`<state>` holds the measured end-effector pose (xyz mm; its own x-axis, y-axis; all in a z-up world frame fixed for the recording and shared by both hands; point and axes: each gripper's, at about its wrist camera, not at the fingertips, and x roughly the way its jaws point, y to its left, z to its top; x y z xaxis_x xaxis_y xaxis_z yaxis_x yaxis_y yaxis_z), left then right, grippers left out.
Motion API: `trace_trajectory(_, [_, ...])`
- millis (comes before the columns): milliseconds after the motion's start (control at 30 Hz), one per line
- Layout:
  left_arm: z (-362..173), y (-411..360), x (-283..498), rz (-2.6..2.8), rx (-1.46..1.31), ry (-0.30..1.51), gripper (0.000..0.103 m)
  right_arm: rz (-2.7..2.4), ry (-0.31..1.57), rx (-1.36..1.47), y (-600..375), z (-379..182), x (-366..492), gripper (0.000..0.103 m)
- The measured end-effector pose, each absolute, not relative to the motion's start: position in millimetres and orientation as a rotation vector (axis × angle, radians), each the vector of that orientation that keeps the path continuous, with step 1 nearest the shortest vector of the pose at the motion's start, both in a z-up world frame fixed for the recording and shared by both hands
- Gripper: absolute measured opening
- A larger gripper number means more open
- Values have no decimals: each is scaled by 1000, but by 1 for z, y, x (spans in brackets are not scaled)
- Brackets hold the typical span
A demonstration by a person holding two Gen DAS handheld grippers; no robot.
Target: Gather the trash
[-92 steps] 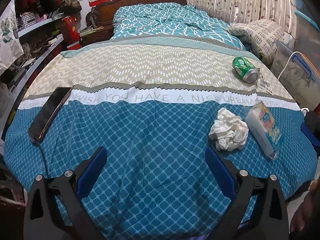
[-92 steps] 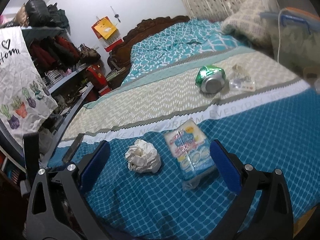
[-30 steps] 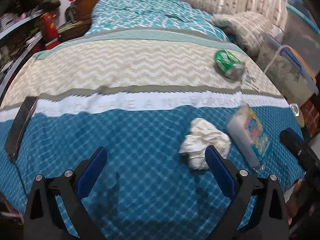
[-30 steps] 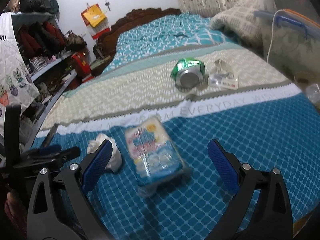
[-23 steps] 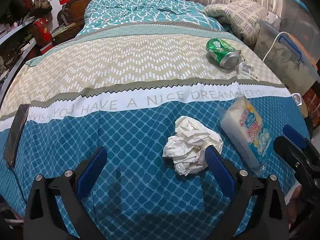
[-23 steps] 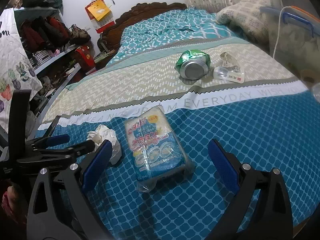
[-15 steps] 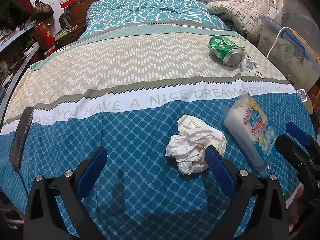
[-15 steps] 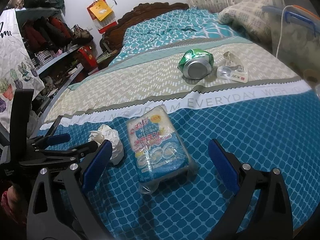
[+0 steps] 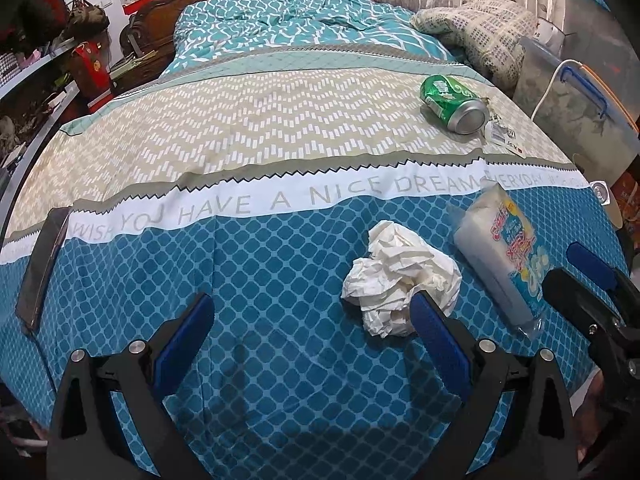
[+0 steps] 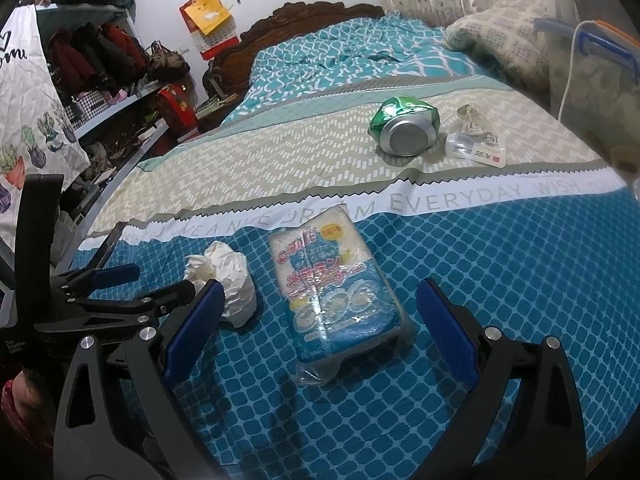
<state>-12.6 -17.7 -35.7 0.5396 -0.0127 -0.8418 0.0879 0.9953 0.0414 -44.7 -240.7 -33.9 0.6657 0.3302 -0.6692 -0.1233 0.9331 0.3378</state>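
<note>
One tissue wad (image 9: pixel 398 278), one can (image 9: pixel 454 103), one packet (image 10: pixel 332 280)

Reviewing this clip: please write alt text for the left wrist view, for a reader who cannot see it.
The open left gripper hovers over a blue patterned bedspread, its right finger beside a crumpled white paper ball. Right of the ball lies a plastic-wrapped blue and white pack; farther back, a crushed green can.

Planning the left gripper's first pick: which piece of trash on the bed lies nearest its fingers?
The crumpled white paper ball, just ahead of the left gripper by its right finger. The crushed green can and the small wrapper lie far up on the beige band.
</note>
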Motion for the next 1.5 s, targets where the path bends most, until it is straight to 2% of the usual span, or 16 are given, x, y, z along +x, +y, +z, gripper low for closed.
trace_trajectory(933, [-33,-29,-13,-195,49,990,93,240,843,237,-241,-46,-42,95])
trace_trajectory(1000, [-35,-36,-11,-209,63,997,90,238,850,235,-242,-49,-41,95])
trace_trajectory(1233, [-49,-52,4,-266,65,1052,70,234,879,209,-242,-59,-35,92])
trace_trajectory(1300, [-55,-54,7,-293,47,1074,62,240,890,190,-240,-63,-33,87])
trace_trajectory(1333, [-55,-54,8,-309,33,1075,54,243,902,173,-239,-66,-31,78])
trace_trajectory(1400, [-54,-56,9,-320,29,1070,50,263,908,145,-237,-70,-29,68])
trace_trajectory(1500, [-44,-55,10,-357,-20,1047,48,275,876,126,-240,-64,-32,65])
